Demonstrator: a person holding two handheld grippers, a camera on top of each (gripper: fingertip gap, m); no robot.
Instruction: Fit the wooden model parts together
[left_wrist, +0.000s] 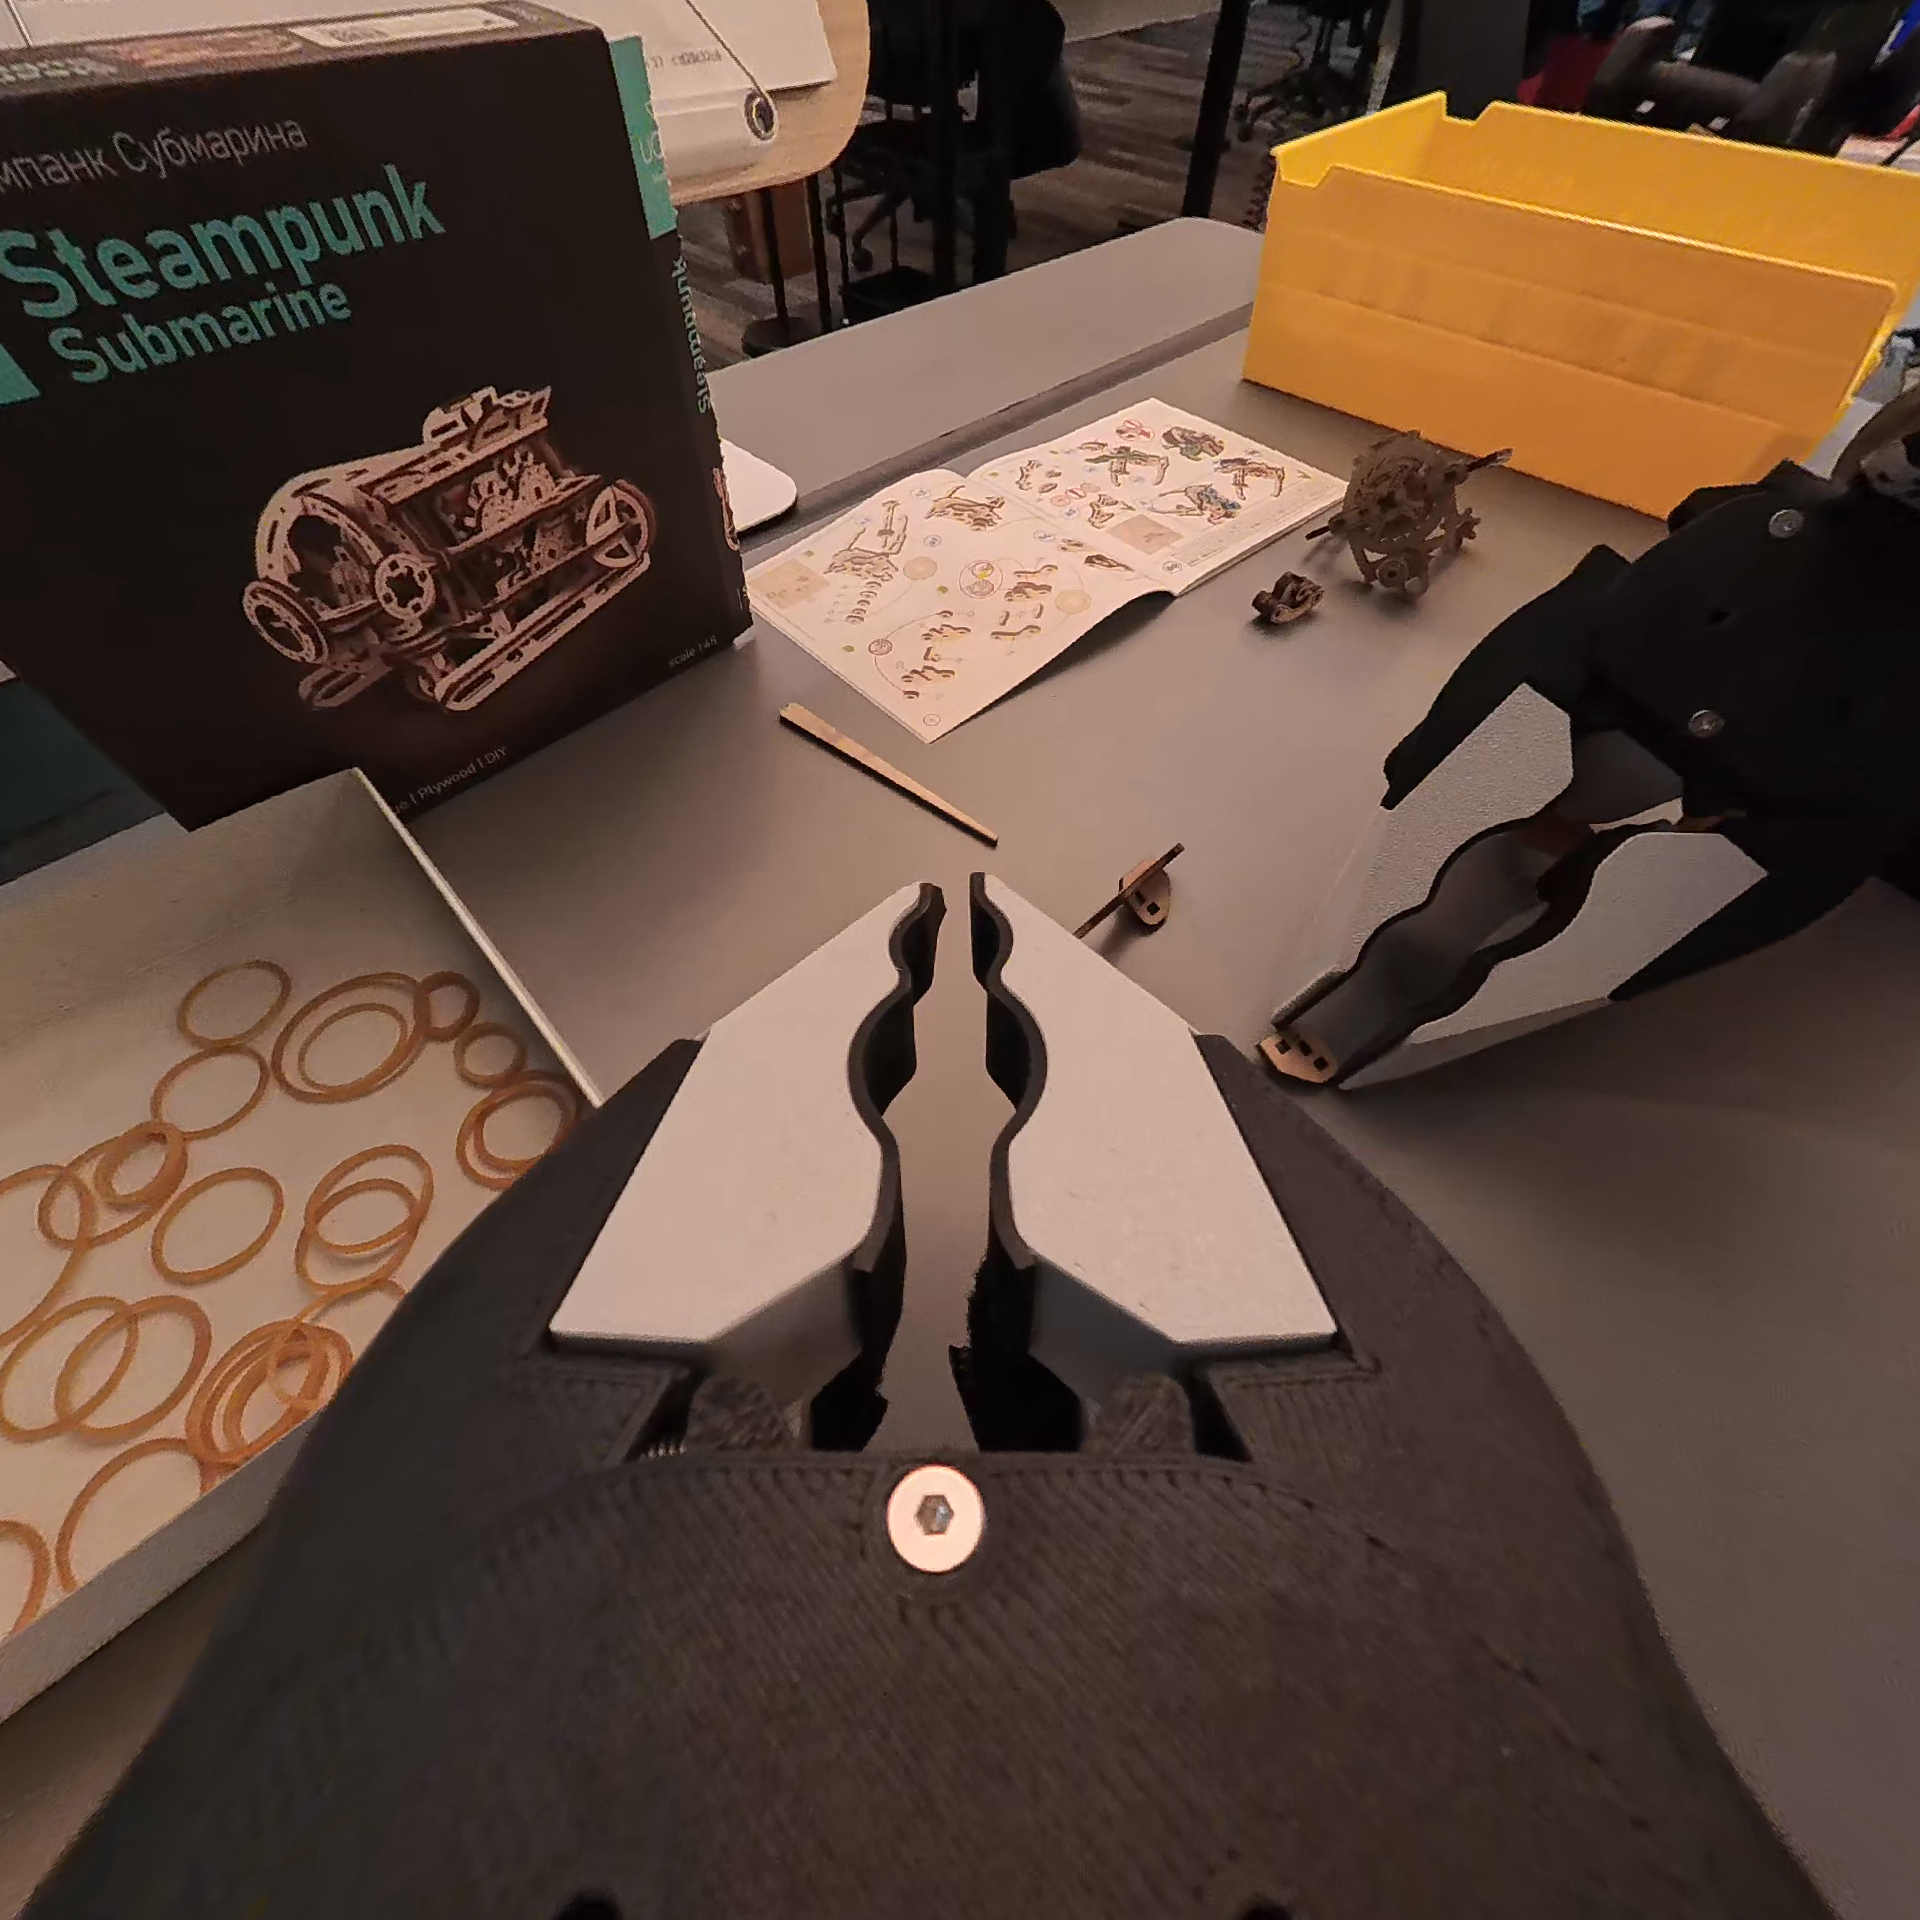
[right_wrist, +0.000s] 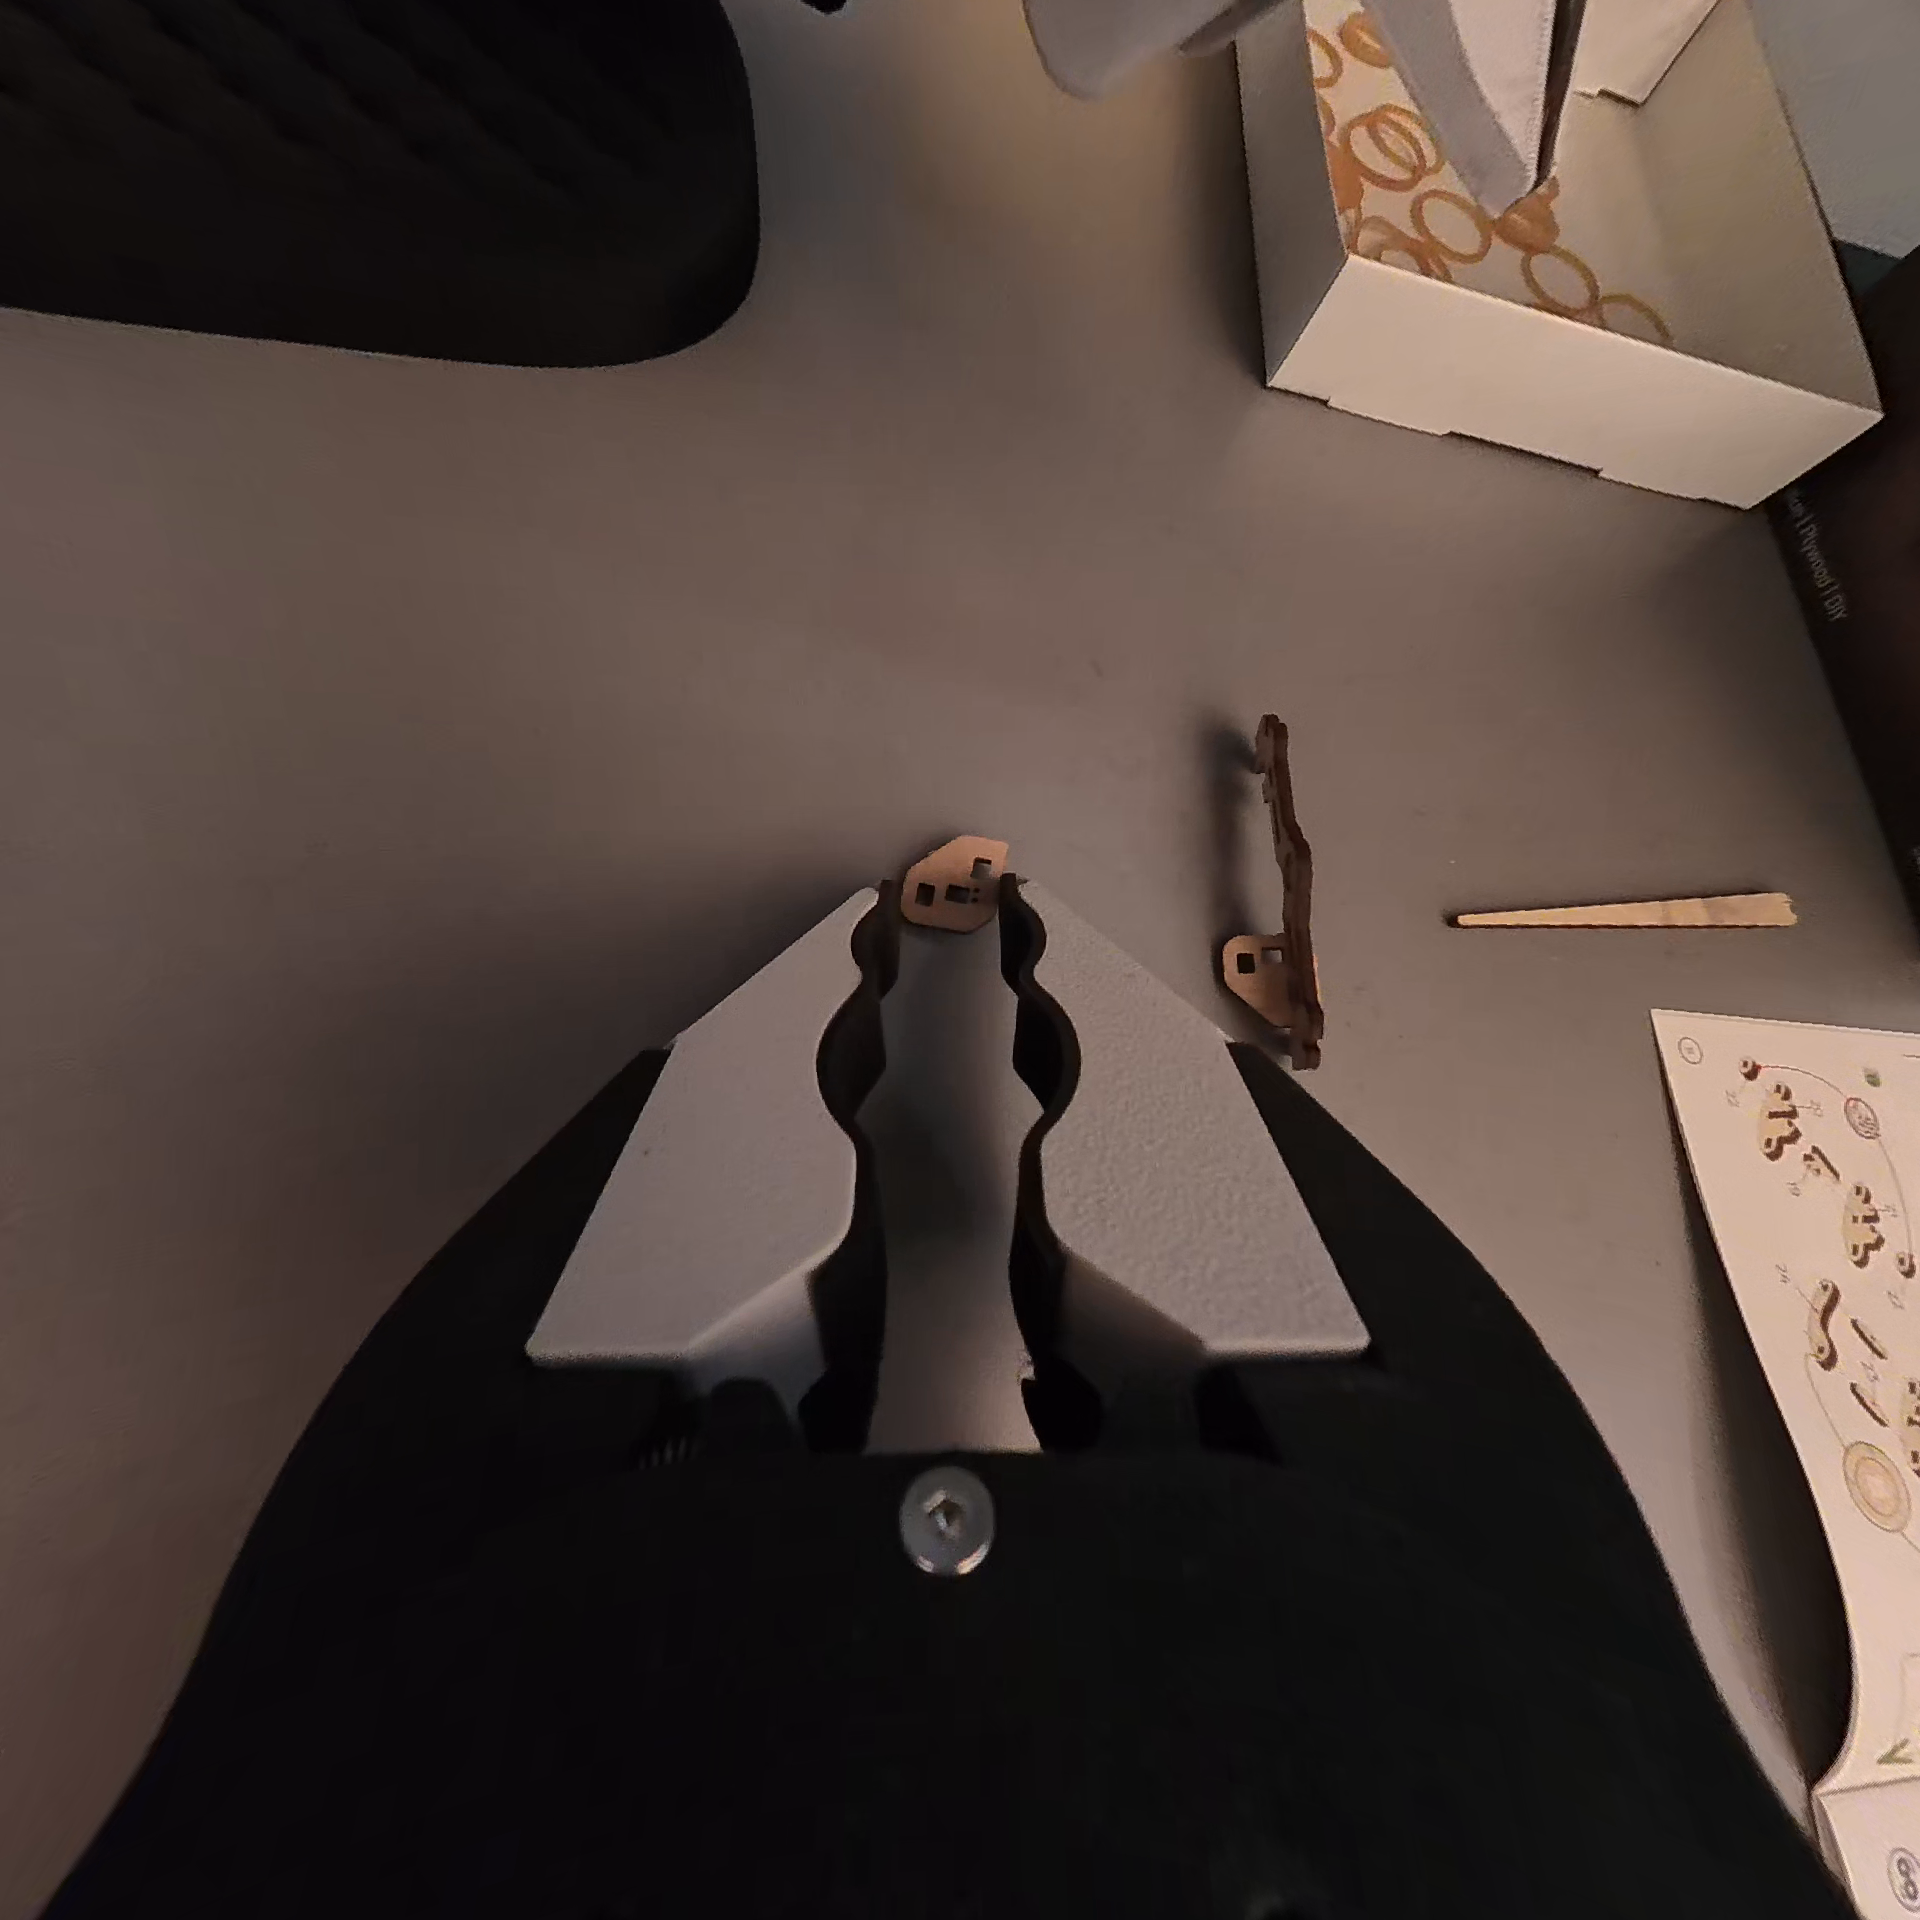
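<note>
A small wooden plate sits pinched between the tips of the right gripper, low over the grey table; the left wrist view shows it poking out below those tips. Going left to right in that view: a white tray of rubber bands, the dark kit box standing behind it, then the left gripper, its jaws almost together with a narrow gap and nothing between them. Just beyond its tips lies a second wooden part, a strip with a tab; a tapered stick lies near it. Farther right are the open booklet, a small piece, a half-built model and a yellow bin
</note>
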